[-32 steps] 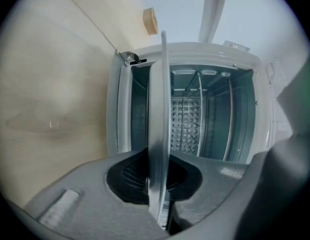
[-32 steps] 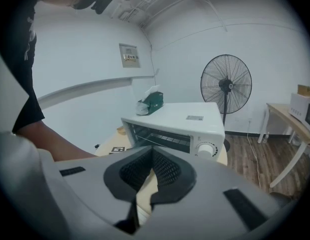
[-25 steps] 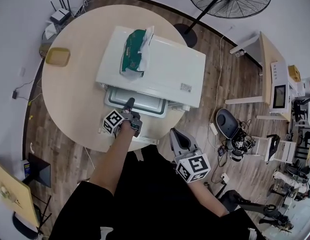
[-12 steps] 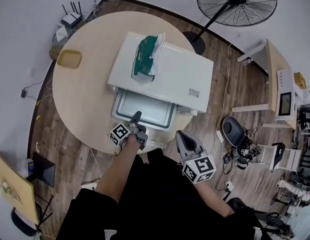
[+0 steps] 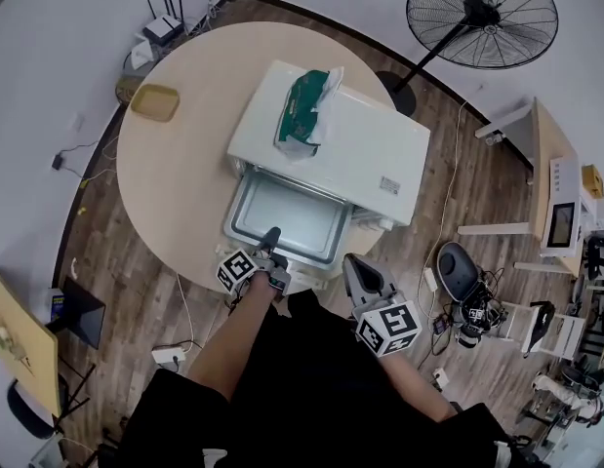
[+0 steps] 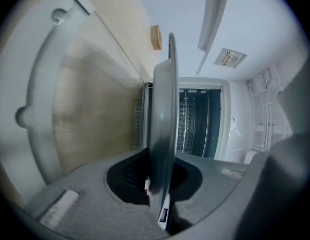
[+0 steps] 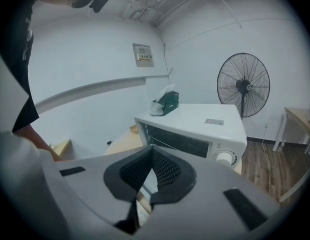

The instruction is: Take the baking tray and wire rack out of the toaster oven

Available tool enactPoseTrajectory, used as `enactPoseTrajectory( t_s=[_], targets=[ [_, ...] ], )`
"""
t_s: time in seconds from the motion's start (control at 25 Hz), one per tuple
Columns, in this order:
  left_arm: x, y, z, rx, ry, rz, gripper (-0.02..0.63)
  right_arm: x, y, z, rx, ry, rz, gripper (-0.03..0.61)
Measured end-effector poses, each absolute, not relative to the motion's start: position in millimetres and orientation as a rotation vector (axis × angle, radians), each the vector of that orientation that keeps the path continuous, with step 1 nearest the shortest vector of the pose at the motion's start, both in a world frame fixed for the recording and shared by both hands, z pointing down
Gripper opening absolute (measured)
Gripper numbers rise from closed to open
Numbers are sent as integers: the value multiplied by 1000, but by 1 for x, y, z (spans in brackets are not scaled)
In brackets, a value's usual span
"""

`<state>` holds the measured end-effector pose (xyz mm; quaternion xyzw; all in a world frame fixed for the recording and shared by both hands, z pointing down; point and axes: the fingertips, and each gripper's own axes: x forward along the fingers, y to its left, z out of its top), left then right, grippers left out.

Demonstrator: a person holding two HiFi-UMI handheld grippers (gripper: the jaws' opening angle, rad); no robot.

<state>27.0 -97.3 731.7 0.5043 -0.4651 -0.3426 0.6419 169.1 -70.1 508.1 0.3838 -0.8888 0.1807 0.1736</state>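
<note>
The tray-removal step is judged to be in hand. The tray [image 5: 245,224] is seen mostly outside the oven [image 5: 360,154], in front of its mouth, with only its far edge lost under the oven's front. Whether that edge is resting on the runners cannot be told. The left gripper [image 5: 271,236] is clamped on the tray's near rim, the side farthest from the oven. In the left gripper view the rim [image 6: 164,134] is shown edge-on, pinched between pads that are nearly together.

The right gripper [image 5: 352,266] is held in front of the oven and off to its right, well apart from it. Its pads are seen meeting, and nothing is gripped between them.

Thin wires [image 6: 187,121] are visible inside the oven's dark cavity (probably the rack, though this cannot be settled). So the second item is judged not yet taken out.

For the next move, the tray must be drawn clear of the oven's mouth and kept level, since it is held by one edge only. It can then be set on bare table [image 5: 180,188] to the oven's left. After that, a gripper must be opened and sent into the cavity for the rack.
</note>
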Motion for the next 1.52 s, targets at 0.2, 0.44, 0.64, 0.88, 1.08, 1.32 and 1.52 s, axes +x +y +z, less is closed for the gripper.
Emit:
enactPoseTrajectory(
  t_s=[0.2, 0.44, 0.64, 0.88, 1.08, 1.32, 1.52],
  targets=[
    [26, -81, 730, 1145, -1071, -798, 37, 162, -71, 510, 1025, -2543, 505, 0],
    [26, -64, 725, 1143, -1088, -817, 37, 152, -74, 511, 943, -2577, 497, 0],
    [21, -52, 719, 1126, -1113, -861, 37, 143, -74, 515, 861, -2600, 495, 0],
    [10, -34, 713, 1100, -1181, -931, 38, 140, -74, 522, 735, -2625, 502, 0],
    [-11, -17, 705, 1070, -1266, -1001, 38, 127, -65, 530, 587, -2656, 483, 0],
    [-29, 7, 693, 1019, -1365, -1073, 38, 113, -55, 536, 424, -2690, 501, 0],
    [-45, 25, 686, 965, -1403, -1145, 38, 102, -54, 536, 370, -2699, 487, 0]
  ],
)
